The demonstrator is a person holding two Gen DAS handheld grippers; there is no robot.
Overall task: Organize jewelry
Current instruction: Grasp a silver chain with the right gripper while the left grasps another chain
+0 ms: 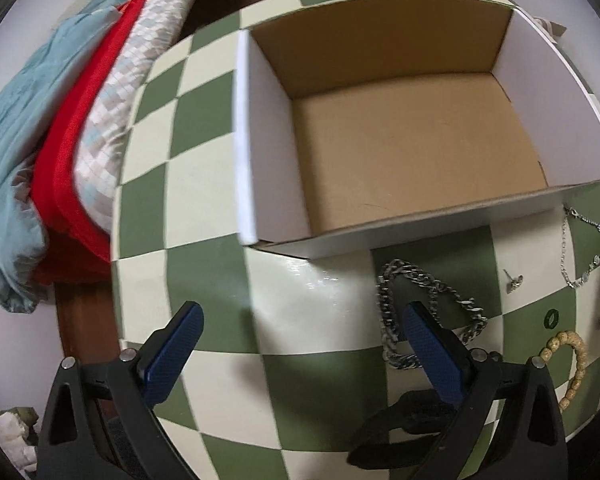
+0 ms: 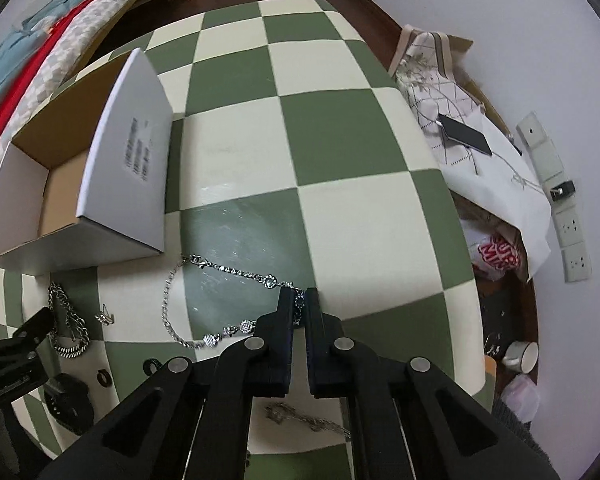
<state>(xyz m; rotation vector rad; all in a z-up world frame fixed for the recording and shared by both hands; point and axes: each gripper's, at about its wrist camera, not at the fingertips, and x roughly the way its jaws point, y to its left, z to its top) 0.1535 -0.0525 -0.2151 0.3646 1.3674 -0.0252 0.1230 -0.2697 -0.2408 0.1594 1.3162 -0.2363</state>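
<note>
The right gripper (image 2: 299, 304) is pinched on the silver necklace (image 2: 220, 270), whose loop trails left across the checkered table (image 2: 360, 216). The left gripper (image 1: 300, 320) hangs spread wide, empty, beside the heavy chain (image 1: 428, 280), just before the open cardboard box (image 1: 400, 140).

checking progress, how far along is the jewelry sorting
Nothing done: the box is empty. In hand: the right gripper is shut on the silver necklace. Left: the open left gripper holds nothing; chunky chain, bead bracelet, green ring and earring wait on the table.
</note>
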